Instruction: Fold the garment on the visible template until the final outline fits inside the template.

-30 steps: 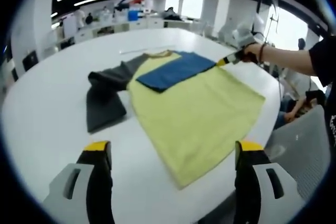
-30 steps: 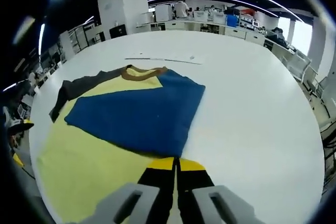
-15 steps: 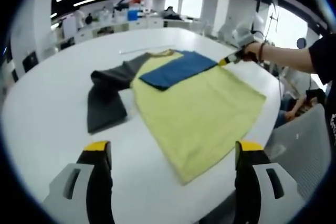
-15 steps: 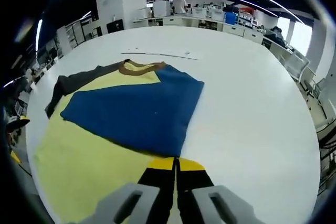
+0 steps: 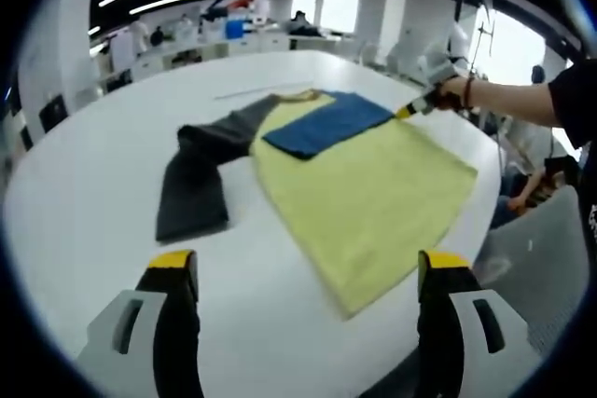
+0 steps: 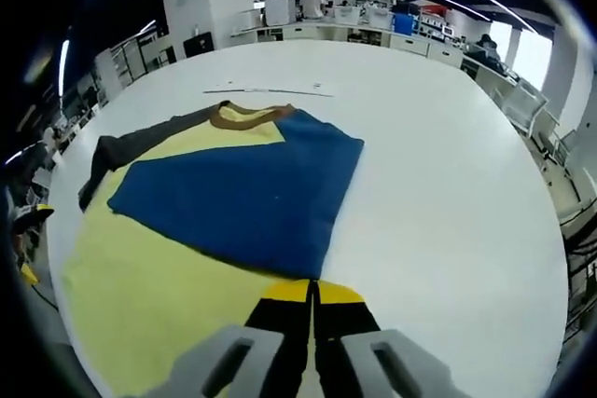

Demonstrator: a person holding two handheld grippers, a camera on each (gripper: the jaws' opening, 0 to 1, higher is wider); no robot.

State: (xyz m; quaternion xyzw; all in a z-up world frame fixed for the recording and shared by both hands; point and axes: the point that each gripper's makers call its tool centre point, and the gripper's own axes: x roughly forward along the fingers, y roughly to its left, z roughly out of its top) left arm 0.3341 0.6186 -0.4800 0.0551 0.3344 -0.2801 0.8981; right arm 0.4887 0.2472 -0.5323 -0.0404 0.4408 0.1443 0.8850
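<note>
A yellow garment (image 5: pixel 373 193) lies flat on the round white table (image 5: pixel 84 230). Its blue sleeve (image 6: pixel 242 193) is folded across the chest, and its dark grey sleeve (image 5: pixel 191 188) trails out to the side. The brown collar (image 6: pixel 244 116) points away from me. My right gripper (image 6: pixel 312 297) is shut on the near corner of the blue sleeve. In the left gripper view it appears as the right gripper (image 5: pixel 410 109), held by a hand (image 5: pixel 450 92). My left gripper (image 5: pixel 308 323) hovers open above the table, short of the garment's hem, with nothing between its jaws.
A thin pale strip (image 6: pixel 270 90) lies on the table beyond the collar. The table's edge (image 5: pixel 485 221) runs close to the garment's right side, with a grey chair (image 5: pixel 536 258) past it. Desks and people stand far behind.
The left gripper view has swung a little, so the garment sits further right in it. The right gripper stays shut on the blue sleeve; the cloth looks the same.
</note>
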